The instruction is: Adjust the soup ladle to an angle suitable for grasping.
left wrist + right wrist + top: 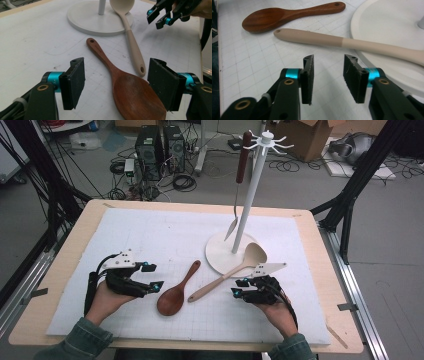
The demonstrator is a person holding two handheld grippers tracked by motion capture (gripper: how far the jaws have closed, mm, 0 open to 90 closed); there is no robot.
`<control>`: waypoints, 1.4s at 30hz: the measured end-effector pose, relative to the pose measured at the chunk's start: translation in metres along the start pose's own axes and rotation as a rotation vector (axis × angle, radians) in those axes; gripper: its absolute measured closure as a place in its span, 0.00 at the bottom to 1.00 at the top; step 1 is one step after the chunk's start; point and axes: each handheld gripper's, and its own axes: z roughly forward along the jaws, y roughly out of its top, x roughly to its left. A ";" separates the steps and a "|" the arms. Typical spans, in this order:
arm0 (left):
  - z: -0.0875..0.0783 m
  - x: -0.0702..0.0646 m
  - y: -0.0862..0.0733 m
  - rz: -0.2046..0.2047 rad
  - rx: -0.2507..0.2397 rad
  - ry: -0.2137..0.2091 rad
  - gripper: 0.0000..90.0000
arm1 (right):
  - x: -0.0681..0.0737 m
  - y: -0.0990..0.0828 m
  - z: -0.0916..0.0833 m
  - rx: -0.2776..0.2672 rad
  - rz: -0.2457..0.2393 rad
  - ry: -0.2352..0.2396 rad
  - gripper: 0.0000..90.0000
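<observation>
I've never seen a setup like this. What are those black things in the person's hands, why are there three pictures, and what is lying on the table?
There is no robot here. A person holds a hand-worked tool in each hand, each ending in two black padded tongs: the left gripper and the right gripper. Both are open and hold nothing.

The high view comes from a fixed camera above the table. The other two come from small cameras riding on each tool, looking out along its own tongs.

On the white mat lie a dark wooden spoon and a pale spoon, whose bowl rests on the round base of a white stand. A brown-handled utensil hangs from the stand's top.

The left tool's tongs sit either side of the dark spoon's bowl, not yet closed.
</observation>
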 end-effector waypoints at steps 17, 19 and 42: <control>0.056 -0.028 0.019 0.019 0.040 -0.054 0.47 | -0.003 -0.021 -0.027 -0.062 0.044 -0.037 0.41; 0.065 -0.031 0.020 0.025 0.053 -0.060 0.47 | -0.003 -0.024 -0.030 -0.069 0.054 -0.044 0.39; 0.119 -0.041 0.016 0.040 0.198 -0.063 0.60 | -0.005 -0.033 -0.037 -0.092 0.053 -0.067 0.37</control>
